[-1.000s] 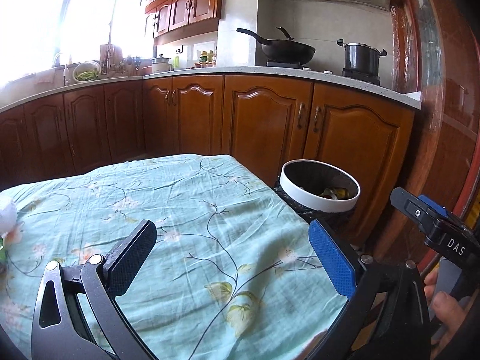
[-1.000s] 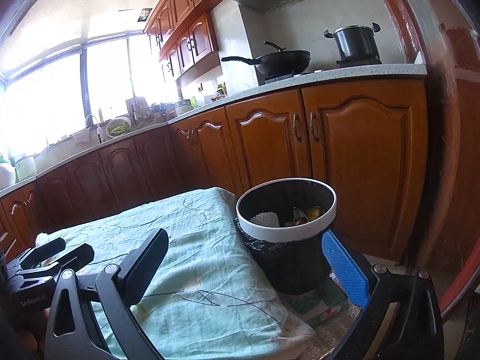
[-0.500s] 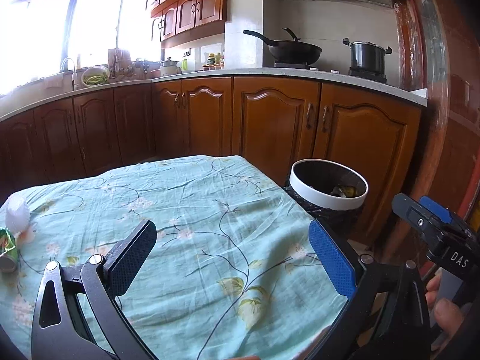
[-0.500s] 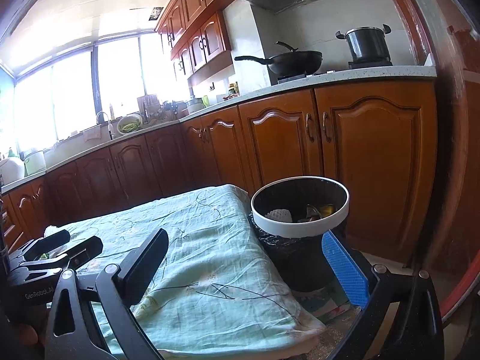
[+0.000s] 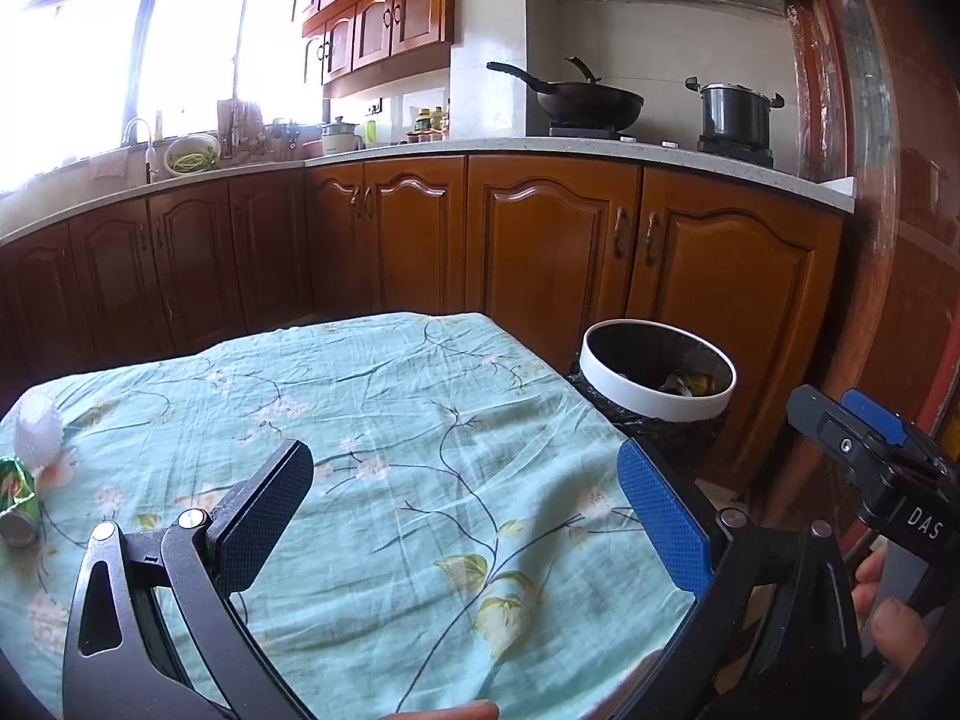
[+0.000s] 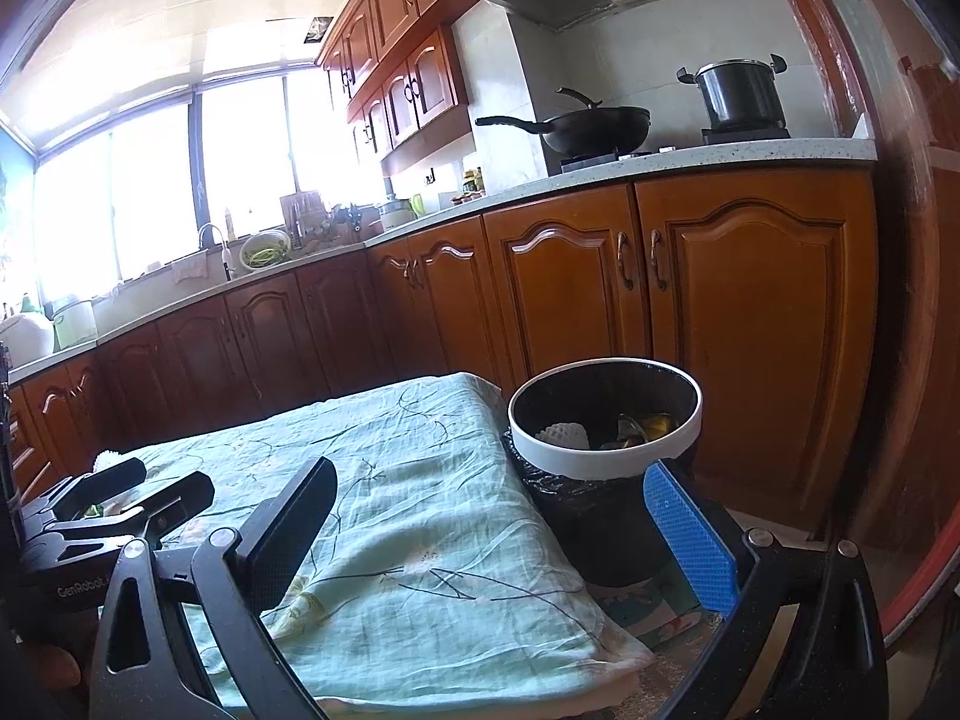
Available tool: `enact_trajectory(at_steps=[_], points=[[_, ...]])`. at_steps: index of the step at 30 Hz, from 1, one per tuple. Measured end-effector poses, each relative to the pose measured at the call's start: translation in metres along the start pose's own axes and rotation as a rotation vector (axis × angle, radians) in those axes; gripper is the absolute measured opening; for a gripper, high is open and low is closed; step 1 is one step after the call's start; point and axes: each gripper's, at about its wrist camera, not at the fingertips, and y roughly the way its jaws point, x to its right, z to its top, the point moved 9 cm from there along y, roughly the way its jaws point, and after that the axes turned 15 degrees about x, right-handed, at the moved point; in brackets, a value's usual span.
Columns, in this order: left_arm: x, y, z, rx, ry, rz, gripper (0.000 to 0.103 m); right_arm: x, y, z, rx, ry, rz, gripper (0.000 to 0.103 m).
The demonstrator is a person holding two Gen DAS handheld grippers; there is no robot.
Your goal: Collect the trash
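A black trash bin with a white rim (image 5: 657, 381) (image 6: 603, 420) stands on the floor at the table's right side, with a white foam net and scraps inside. On the table's left edge lie a white foam fruit net (image 5: 37, 425) and a crushed green can (image 5: 17, 504). My left gripper (image 5: 468, 516) is open and empty above the tablecloth. My right gripper (image 6: 498, 531) is open and empty, low beside the bin. The foam net shows faintly in the right wrist view (image 6: 111, 459) behind the left gripper's body.
The table wears a light green floral cloth (image 5: 384, 420) (image 6: 390, 480). Brown wooden cabinets (image 5: 540, 252) run behind under a counter with a wok (image 5: 576, 99) and a pot (image 5: 735, 111). A red door frame (image 5: 870, 240) stands at the right.
Both views have shifted left and back a little. The foam net and green can have come into the left wrist view. Both grippers stay open.
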Motion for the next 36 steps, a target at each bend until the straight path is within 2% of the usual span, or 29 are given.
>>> enact_trajectory(at_steps=[36], points=[[0.0029, -0.0020, 0.0007, 0.001, -0.003, 0.005, 0.103, -0.0066, 0.0004, 0.0021, -0.003, -0.004, 0.021, 0.103]])
